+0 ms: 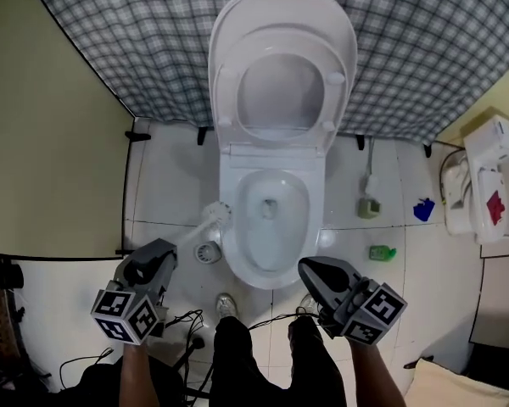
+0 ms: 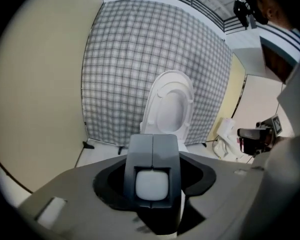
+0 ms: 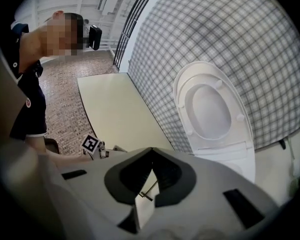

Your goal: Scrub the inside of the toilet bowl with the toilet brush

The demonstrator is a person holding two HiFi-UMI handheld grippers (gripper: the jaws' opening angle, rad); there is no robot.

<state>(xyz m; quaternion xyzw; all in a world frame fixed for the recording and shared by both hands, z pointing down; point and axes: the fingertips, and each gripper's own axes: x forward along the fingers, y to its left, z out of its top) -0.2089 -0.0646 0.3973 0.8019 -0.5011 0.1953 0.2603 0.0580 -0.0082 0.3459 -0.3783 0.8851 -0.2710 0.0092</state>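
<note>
Plainly, the left gripper (image 1: 163, 253) has its fingers (image 2: 140, 154) clamped on the white handle of the toilet brush (image 1: 214, 214). In the left gripper view the squarish handle end fills the space between them. The brush runs forward and to the right from those fingers. Its bristle head lies just outside the left rim of the toilet bowl (image 1: 231, 248); I cannot tell whether it touches the rim. The right gripper (image 1: 310, 267) hovers off the bowl's near right edge, its fingers pressed together at the tips with nothing in them. Beyond both pairs of fingers the raised seat (image 1: 225, 83) stands against a plaid cloth (image 1: 110, 24). A floor drain (image 1: 207, 252) sits just ahead of the left fingers, beside the brush.
</note>
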